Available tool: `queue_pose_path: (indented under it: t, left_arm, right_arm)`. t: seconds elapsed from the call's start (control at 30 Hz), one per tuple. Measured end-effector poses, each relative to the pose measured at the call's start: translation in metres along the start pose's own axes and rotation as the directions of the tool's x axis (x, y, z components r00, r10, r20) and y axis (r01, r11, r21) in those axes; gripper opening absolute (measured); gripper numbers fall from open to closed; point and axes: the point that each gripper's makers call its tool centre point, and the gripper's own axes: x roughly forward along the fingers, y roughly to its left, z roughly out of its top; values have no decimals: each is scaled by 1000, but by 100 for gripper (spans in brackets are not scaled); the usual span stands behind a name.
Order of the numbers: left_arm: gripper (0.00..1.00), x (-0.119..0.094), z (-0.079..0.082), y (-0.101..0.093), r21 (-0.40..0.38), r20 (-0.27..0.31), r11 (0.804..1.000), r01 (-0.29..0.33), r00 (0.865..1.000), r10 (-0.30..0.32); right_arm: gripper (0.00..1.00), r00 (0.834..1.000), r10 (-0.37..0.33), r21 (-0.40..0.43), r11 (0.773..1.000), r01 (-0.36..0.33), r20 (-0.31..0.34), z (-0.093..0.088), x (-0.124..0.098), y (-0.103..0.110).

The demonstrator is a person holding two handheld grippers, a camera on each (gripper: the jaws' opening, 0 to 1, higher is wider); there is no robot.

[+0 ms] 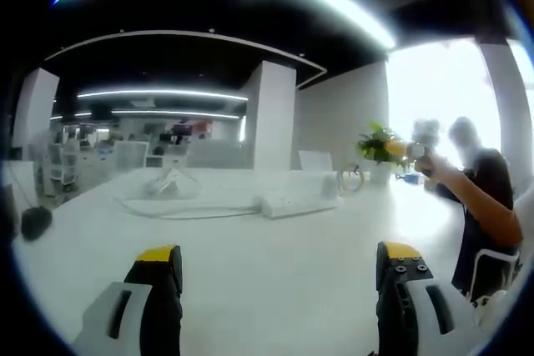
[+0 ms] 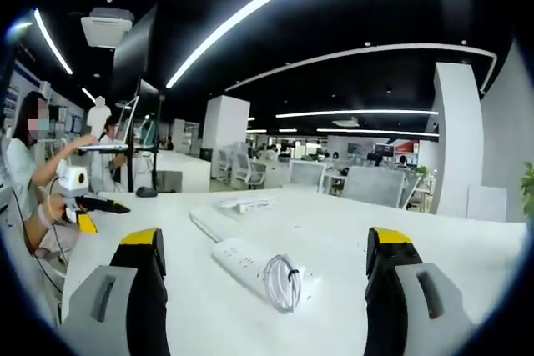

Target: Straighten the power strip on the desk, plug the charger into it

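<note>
**Power strip waits askew on the desk, both claws wide and empty**

A white power strip [image 2: 254, 263] lies slantwise on the white desk [image 2: 434, 256], ahead of the right claw [image 2: 265, 289] and between its two spread jaws, which hold nothing. A coiled cable [image 2: 282, 283] rests on the strip's near end. The strip looks rigid, light and smooth, likely to skid if nudged; gripping across its narrow body near the middle should turn it cleanly. Beyond it lies a second white strip [image 2: 246, 203]. From the left claw [image 1: 279, 277], also open and empty, the strip [image 1: 296, 203] sits well ahead, its cord [image 1: 179, 210] looping away to the left. A potted plant [image 1: 380, 149] stands beyond; two seated people work at the desk's edges. The charger cannot be identified with certainty.
</note>
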Motion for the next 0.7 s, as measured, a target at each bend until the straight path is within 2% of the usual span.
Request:
queue_pose_path:
  t: [0.7]
  left_arm:
    - [99, 2, -2, -3, 1, -6, 1000, 8, 1000, -8]
  right_arm:
    - [100, 998, -55, 23, 998, 55, -6, -25, -42, -3]
